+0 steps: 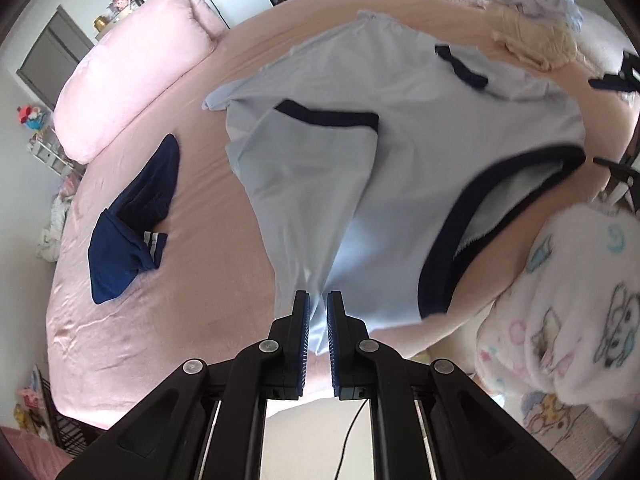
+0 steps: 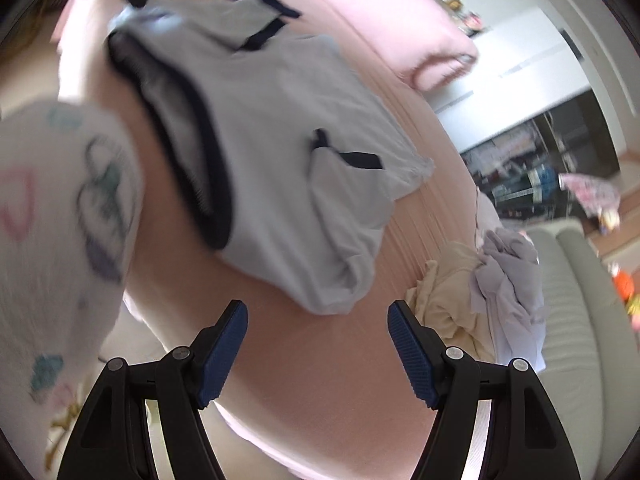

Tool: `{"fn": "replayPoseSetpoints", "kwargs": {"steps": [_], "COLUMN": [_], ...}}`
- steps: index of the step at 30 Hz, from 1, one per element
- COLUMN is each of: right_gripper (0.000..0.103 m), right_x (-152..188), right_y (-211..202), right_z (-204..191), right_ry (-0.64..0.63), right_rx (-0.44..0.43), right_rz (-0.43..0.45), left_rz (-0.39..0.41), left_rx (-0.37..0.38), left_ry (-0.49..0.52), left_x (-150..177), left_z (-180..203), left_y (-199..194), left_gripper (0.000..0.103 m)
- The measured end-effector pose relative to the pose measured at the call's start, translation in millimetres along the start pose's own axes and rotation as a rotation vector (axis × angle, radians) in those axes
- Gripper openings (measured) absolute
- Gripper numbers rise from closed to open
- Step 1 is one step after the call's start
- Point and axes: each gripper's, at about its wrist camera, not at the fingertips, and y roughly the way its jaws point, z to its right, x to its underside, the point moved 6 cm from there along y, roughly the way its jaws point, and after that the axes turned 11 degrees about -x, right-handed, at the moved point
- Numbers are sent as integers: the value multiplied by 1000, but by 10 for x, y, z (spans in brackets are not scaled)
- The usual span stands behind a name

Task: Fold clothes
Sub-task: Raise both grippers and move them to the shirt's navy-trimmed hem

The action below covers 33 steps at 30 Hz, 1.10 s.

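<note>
A light blue T-shirt [image 1: 360, 152] with navy trim at the neck and sleeves lies spread on the pink bed [image 1: 160, 320]. My left gripper [image 1: 318, 300] is shut on the shirt's shoulder fabric, which bunches between the blue pads. In the right wrist view the same T-shirt [image 2: 272, 152] lies ahead, its near sleeve rumpled just beyond my right gripper [image 2: 318, 312]. That gripper stands open over bare sheet with nothing between its fingers. The far right edge of the left wrist view shows the right gripper's black frame.
Dark blue shorts [image 1: 132, 216] lie folded to the left on the bed. A pink pillow [image 1: 132, 76] sits behind them. A cream garment [image 2: 448, 292] and a lilac one [image 2: 508, 276] are heaped at the bed's edge. A person's patterned fleece sleeve [image 2: 52, 220] fills the side.
</note>
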Motion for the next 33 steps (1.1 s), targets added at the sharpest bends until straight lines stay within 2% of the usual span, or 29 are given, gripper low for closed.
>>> {"fn": "replayPoseSetpoints", "kwargs": {"steps": [5, 7, 15, 17, 21, 24, 28, 33], "right_gripper": [72, 72, 72, 72, 73, 76, 77, 78], "right_x": [7, -28, -165, -177, -198, -203, -214, -206], "right_y": [86, 108, 218, 233, 261, 258, 254, 253], "right_z": [-69, -35, -19, -29, -41, -32, -16, -45], "right_ry": [-61, -64, -114, -126, -144, -143, -141, -174], "right_rx": [43, 68, 97, 107, 126, 134, 130, 148], "right_rz": [5, 22, 43, 47, 51, 60, 70, 73], "left_rz": [65, 96, 86, 91, 133, 137, 103, 118], "left_rx": [-113, -133, -130, -155, -257, -264, -254, -350], "left_ry": [131, 174, 199, 216, 267, 263, 285, 360], "left_x": [79, 95, 148, 199, 316, 373, 392, 401], "left_z": [207, 286, 301, 305, 309, 303, 331, 423], "left_y": [-38, -58, -63, -63, -61, -72, 4, 8], "left_gripper": [8, 8, 8, 8, 8, 8, 8, 8]}}
